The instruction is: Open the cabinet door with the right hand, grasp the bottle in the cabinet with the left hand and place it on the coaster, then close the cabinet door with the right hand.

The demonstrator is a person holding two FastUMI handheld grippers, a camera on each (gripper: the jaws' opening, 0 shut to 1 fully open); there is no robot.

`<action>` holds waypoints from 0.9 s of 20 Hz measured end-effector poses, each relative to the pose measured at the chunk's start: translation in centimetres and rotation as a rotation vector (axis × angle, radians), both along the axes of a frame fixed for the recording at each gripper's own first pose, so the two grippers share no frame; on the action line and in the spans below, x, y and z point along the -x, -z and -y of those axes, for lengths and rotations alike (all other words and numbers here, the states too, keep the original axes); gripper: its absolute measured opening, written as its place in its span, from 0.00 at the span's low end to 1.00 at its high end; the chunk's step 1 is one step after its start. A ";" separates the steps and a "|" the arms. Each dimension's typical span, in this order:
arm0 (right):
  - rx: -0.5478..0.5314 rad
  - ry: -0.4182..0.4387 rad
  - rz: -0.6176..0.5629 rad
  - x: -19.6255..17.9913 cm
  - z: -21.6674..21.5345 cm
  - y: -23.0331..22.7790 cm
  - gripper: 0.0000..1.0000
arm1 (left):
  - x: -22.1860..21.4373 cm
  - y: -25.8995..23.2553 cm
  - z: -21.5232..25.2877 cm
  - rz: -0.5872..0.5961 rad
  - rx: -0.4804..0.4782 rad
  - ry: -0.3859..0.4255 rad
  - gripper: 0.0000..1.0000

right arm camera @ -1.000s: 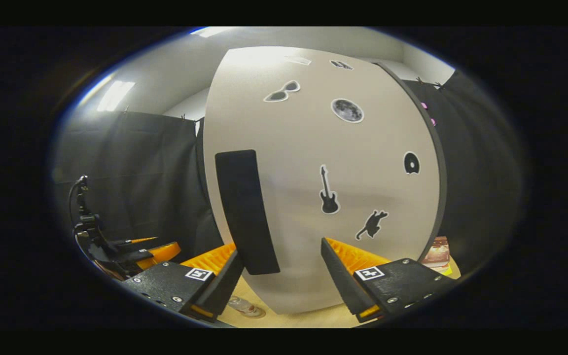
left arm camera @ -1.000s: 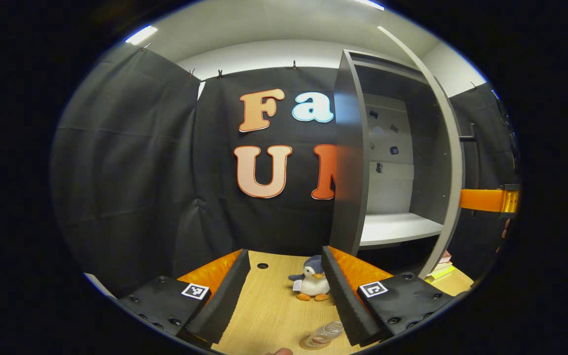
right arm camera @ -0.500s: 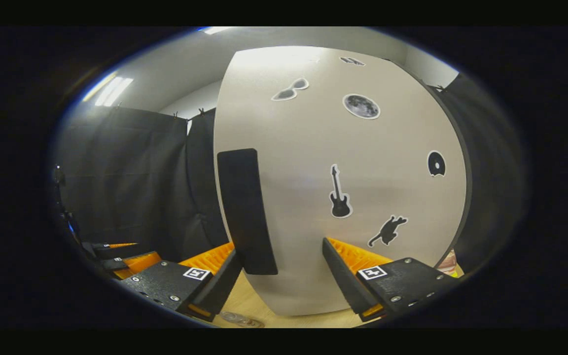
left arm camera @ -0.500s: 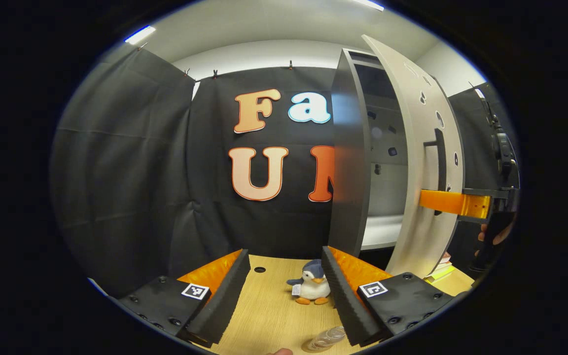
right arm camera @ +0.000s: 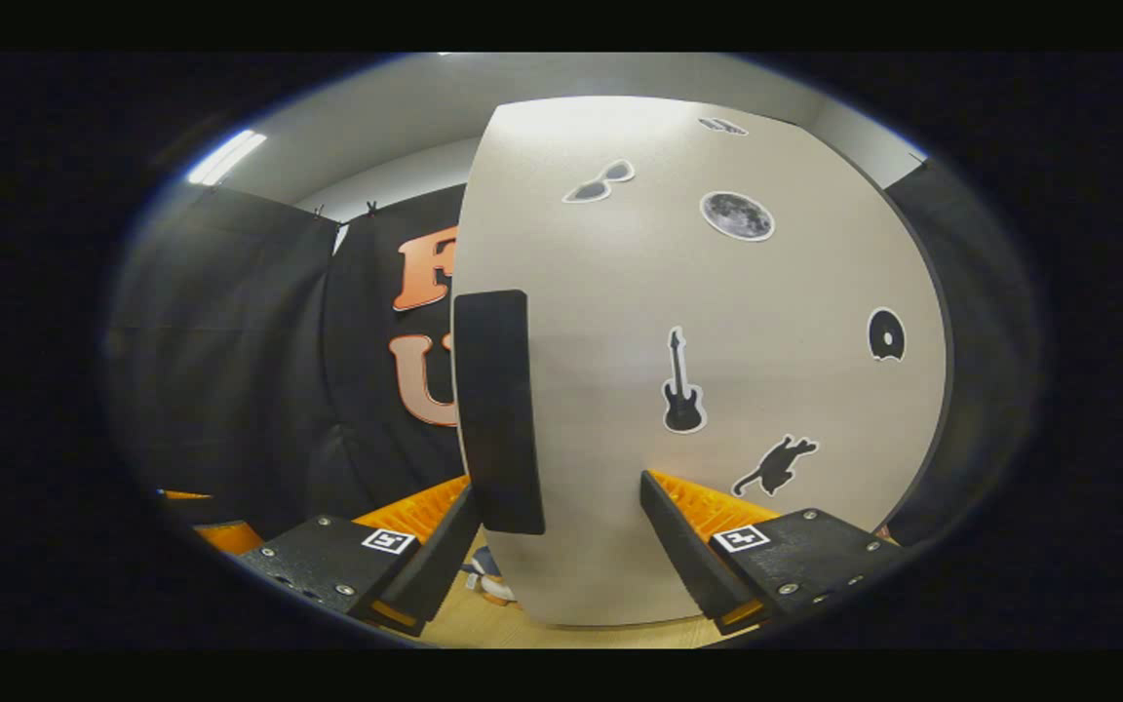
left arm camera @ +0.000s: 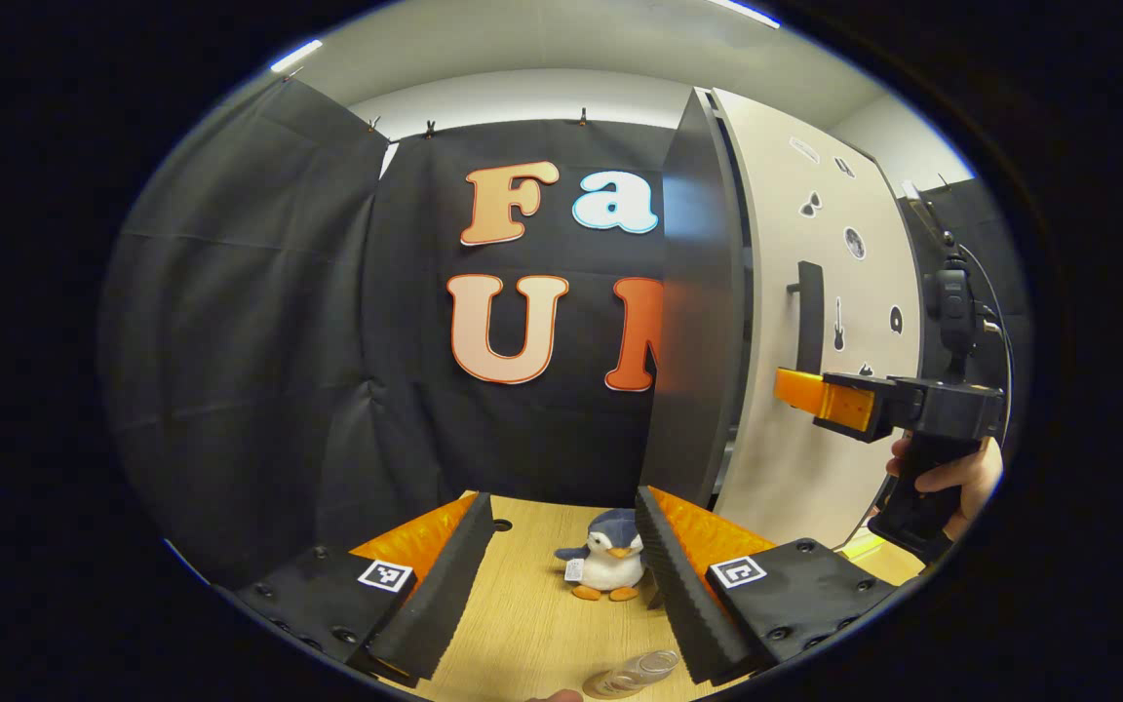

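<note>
The grey cabinet [left arm camera: 698, 322] stands at the right of the left gripper view, its pale door [left arm camera: 786, 244] almost flush with the front. In the right gripper view the door [right arm camera: 717, 322], with black stickers, is close ahead, and its black handle [right arm camera: 498, 409] hangs just inside one finger. My right gripper [right arm camera: 557, 486] is open against the door; it appears held by a hand [left arm camera: 951, 478] as the right gripper [left arm camera: 793, 388] in the left gripper view. My left gripper [left arm camera: 561, 497] is open and empty above the table. A clear bottle [left arm camera: 635, 671] sits on the table below its fingers.
A plush penguin [left arm camera: 605, 565] stands on the wooden table [left arm camera: 532, 624] between the left gripper's fingers, in front of the cabinet's corner. The black cloth wall closes the back and left. A small hole [left arm camera: 503, 525] is in the tabletop near the wall.
The cabinet door has swung from wide open to nearly shut, hiding the shelf inside. My right gripper has followed it round. My left gripper has stayed over the bottle.
</note>
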State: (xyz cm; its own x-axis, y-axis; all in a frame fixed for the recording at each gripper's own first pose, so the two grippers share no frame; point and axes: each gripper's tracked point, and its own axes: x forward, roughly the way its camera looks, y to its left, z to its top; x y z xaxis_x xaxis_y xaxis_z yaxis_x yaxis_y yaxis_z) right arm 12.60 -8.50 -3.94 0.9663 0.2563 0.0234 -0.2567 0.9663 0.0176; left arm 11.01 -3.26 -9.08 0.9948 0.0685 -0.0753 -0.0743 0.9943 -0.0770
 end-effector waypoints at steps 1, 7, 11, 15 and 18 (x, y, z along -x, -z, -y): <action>-0.001 0.008 0.002 0.0 -0.1 0.0 0.95 | -0.1 0.0 0.0 -0.001 0.000 0.003 0.95; 0.014 0.038 0.029 -0.2 -0.2 0.3 0.95 | -0.6 0.0 0.1 -0.009 -0.015 0.017 0.95; 0.012 0.034 0.022 -0.1 -0.3 0.1 0.95 | -0.1 -0.8 0.6 -0.005 -0.027 0.014 0.95; 0.039 0.020 0.052 3.1 0.0 -1.4 0.95 | 1.4 -2.4 2.0 0.029 -0.038 0.023 0.95; 0.036 0.022 0.025 6.8 1.7 -1.6 0.95 | 2.6 -2.9 3.8 0.039 -0.037 0.040 0.96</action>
State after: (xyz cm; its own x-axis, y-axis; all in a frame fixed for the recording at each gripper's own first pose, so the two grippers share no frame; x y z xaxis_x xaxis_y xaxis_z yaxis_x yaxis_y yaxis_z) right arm 5.76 -10.25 -2.33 0.9709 0.2362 0.0392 -0.2355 0.9716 -0.0236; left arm 8.43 -7.01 -6.16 0.9989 0.0311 -0.0348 -0.0325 0.9986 -0.0417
